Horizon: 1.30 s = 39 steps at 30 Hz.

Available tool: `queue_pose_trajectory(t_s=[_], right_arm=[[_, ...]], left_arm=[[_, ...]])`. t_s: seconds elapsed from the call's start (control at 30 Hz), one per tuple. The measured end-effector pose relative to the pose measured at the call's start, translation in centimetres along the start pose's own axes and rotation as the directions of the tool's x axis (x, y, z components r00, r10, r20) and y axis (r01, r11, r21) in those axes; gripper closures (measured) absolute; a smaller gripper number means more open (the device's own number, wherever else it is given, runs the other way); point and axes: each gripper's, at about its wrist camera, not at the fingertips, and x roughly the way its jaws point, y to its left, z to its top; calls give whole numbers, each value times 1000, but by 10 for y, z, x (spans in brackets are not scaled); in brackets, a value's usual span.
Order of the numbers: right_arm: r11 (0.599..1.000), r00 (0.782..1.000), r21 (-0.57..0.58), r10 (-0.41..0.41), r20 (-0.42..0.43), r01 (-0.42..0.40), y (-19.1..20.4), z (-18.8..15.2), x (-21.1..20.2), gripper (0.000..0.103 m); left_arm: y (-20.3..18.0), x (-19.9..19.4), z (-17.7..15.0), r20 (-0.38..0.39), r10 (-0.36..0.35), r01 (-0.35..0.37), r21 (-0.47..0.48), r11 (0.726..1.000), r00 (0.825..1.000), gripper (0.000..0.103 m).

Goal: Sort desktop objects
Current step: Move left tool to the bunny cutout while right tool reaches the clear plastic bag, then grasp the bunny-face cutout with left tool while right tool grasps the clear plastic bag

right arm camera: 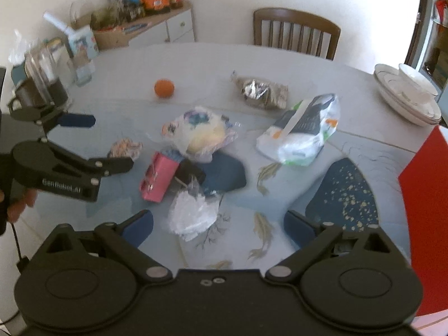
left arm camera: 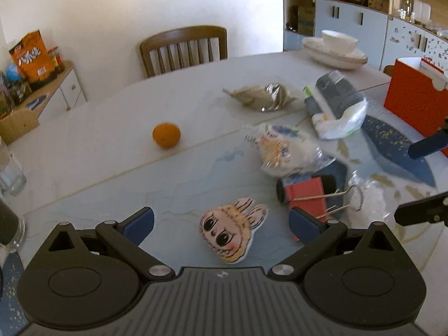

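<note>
While both grippers hover with jaws spread wide and nothing between them, the table (left arm camera: 98, 128) carries the whole spread: pale, smooth, marbled, with a painted fish panel near the right side. Largest down: red box (left arm camera: 414, 98), rigid card, open top, at the far right edge, judged the likely drop spot. White plastic bag (right arm camera: 302, 128), crinkly, dark pack inside, lies mid-right. Clear snack bag (right arm camera: 201, 131), glossy film, soft lumpy contents, sits mid-table. Foil wrapper (right arm camera: 260, 91), crumpled, silver-brown, lies behind it. Pink binder clip (right arm camera: 159, 176), hard sheet metal, wire handles, touches the snack bag's near edge. Crumpled clear wrapper (right arm camera: 193, 215), light and springy, lies just beside the clip. Cartoon-face sticker (left arm camera: 229, 232), flat, paper-thin, ear-shaped top, is smaller. Orange (left arm camera: 166, 135), round, matte, stands well apart on the left.

Key relation: the sticker lies dead ahead of the left gripper (left arm camera: 221, 221), between its blue pads, long axis tilted toward upper right; left is clearly nearer. Right gripper (right arm camera: 218, 224) has the crumpled wrapper just left of centre between its fingers. Judgement: the sticker's flatness makes pinching hard; needs an edge catch. The wrapper should squash easily.
</note>
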Motion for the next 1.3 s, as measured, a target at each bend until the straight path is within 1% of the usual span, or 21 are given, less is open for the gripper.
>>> queue_pose_trajectory(t_s=[0.13, 0.23, 0.33, 0.4, 0.53, 0.6, 0.73, 0.83, 0.87, 1.0, 1.17, 1.23, 1.27, 1.3], right_arm=[[999, 1000, -37, 1, -20, -1, 8, 1, 10, 7], [998, 1000, -64, 2, -31, -4, 13, 4, 18, 13], [996, 999, -93, 0, -39, -3, 19, 6, 25, 16], [995, 999, -98, -3, -49, -2, 20, 7, 30, 20], [995, 998, -100, -3, -61, -3, 21, 9, 36, 22], [995, 998, -103, -4, -65, -3, 22, 10, 38, 25], [995, 997, -99, -4, -78, -3, 21, 10, 42, 31], [996, 996, -86, 1, -87, -9, 19, 11, 45, 36], [997, 996, -82, 3, -87, -10, 19, 11, 45, 38], [997, 996, -72, 6, -85, -12, 19, 13, 46, 43], [997, 997, -78, -3, -82, -4, 20, 14, 48, 49], [997, 997, -78, -5, -80, -1, 20, 14, 48, 52], [997, 997, -78, -9, -79, 3, 20, 14, 47, 55], [997, 997, -75, -11, -79, 5, 19, 14, 47, 56]], left_arm=[[2, 7, -3, -14, -2, 2, 5, 1000, 1000, 0], [0, 11, -5, -12, -8, 8, 21, 1000, 1000, 0], [-1, 15, -5, -13, -9, 9, 32, 999, 1000, 0], [0, 18, -6, -20, -10, 11, 35, 999, 1000, 1], [0, 19, -7, -24, -18, 19, 35, 999, 1000, 1], [0, 19, -8, -23, -20, 20, 39, 999, 1000, 2], [-1, 19, -9, -27, -27, 29, 42, 999, 999, 10], [-2, 18, -9, -27, -29, 30, 42, 999, 999, 12], [-1, 18, -9, -29, -33, 34, 42, 999, 999, 16], [-2, 18, -8, -32, -43, 44, 34, 998, 999, 25], [-3, 18, -5, -41, -62, 63, 24, 998, 997, 44], [-5, 17, -5, -43, -54, 55, 30, 998, 998, 49], [-5, 16, -5, -44, -50, 51, 31, 998, 998, 49], [-6, 16, -5, -45, -46, 47, 30, 998, 998, 49]])
